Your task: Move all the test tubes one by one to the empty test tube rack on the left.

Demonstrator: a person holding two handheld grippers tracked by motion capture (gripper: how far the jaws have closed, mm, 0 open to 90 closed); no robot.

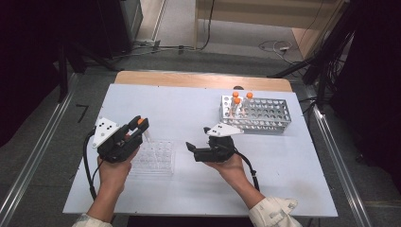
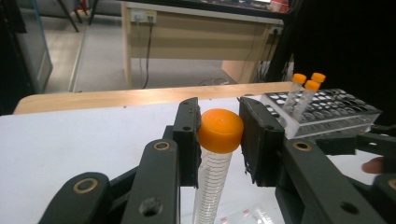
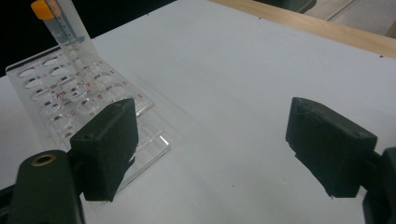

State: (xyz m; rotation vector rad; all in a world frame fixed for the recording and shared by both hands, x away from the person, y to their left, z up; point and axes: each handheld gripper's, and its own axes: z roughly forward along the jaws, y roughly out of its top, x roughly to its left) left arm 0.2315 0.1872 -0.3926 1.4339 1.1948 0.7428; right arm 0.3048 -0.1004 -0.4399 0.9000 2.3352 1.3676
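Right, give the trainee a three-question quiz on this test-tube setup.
1. True or false: the left tool is shut on the orange-capped tube.
2. How many orange-capped tubes stand in the metal rack?
A. one B. three C. five
3. Which rack lies just under the held tube, seen from the high view?

Key
1. True: its pads press the cap from both sides.
2. B: three tubes stand at the rack's left end.
3. The clear plastic rack, in front of the left hand. The right tool stands open, nothing between its pads.
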